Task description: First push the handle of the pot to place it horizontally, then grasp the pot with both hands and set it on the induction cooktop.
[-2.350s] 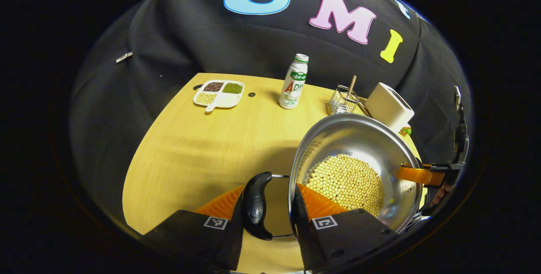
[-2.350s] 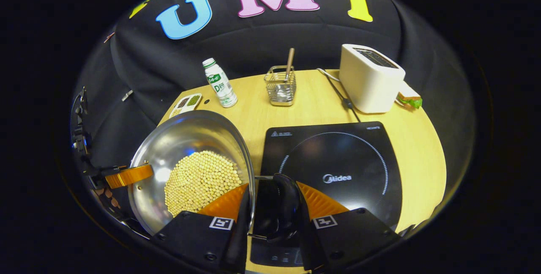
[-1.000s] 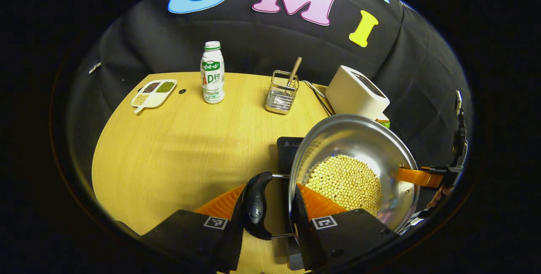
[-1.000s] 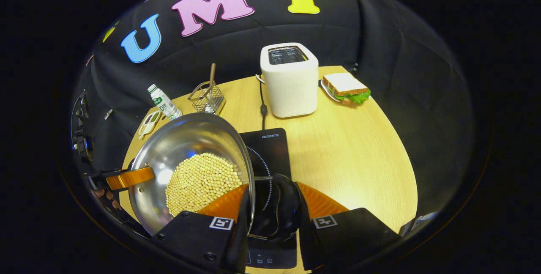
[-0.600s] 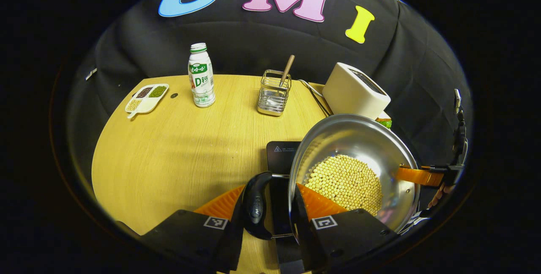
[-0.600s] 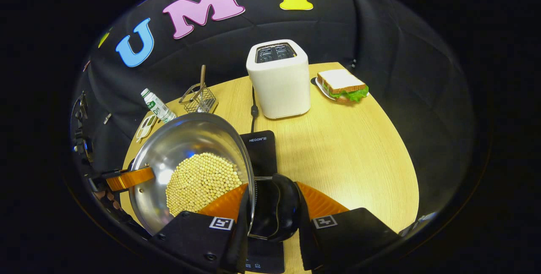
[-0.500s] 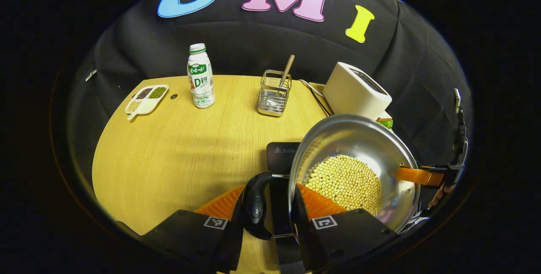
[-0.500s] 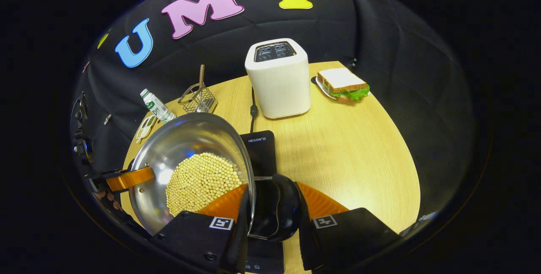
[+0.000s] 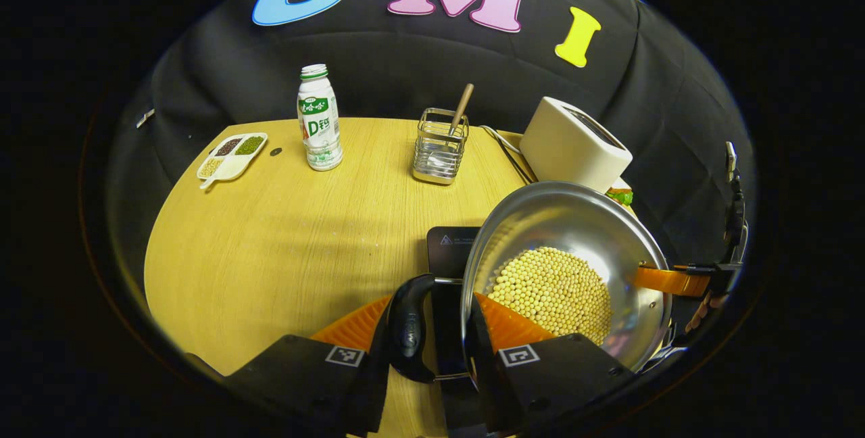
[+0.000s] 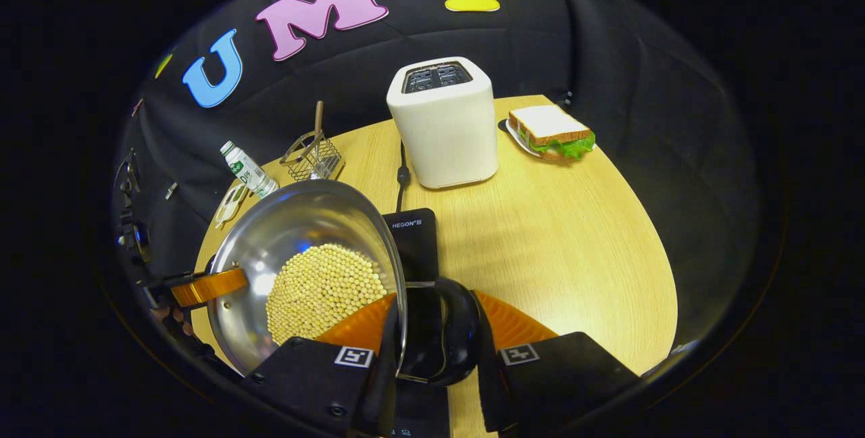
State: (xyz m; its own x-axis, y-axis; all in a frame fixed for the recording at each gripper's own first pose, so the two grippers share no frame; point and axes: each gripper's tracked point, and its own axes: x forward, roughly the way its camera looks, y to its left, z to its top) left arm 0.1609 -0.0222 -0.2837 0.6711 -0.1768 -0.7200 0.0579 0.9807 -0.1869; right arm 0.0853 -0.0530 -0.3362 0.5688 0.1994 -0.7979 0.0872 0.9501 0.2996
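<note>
A steel pot point(image 9: 567, 222) holding pale yellow beans point(image 9: 551, 293) hangs over the black induction cooktop point(image 9: 449, 249), which it largely hides. My left gripper point(image 9: 432, 309) is shut on the pot's black left handle point(image 9: 407, 336), one orange finger outside it and the other inside the rim. In the right gripper view, the pot point(image 10: 297, 228) lies at the lower left above the cooktop point(image 10: 412, 238). There my right gripper point(image 10: 436, 303) is shut on the black right handle point(image 10: 453, 340). Whether the pot touches the cooktop, I cannot tell.
Along the back of the wooden table point(image 9: 284, 249) stand a divided dish of grains point(image 9: 233, 157), a white bottle point(image 9: 317, 120) and a wire holder point(image 9: 439, 147). A white toaster point(image 10: 442, 120) with its cable point(image 10: 402, 174) stands behind the cooktop. A sandwich point(image 10: 551, 130) lies far right.
Both grippers have carried the pot rightward from beside the cooktop to above it. Over the last half second it has only drifted slightly.
</note>
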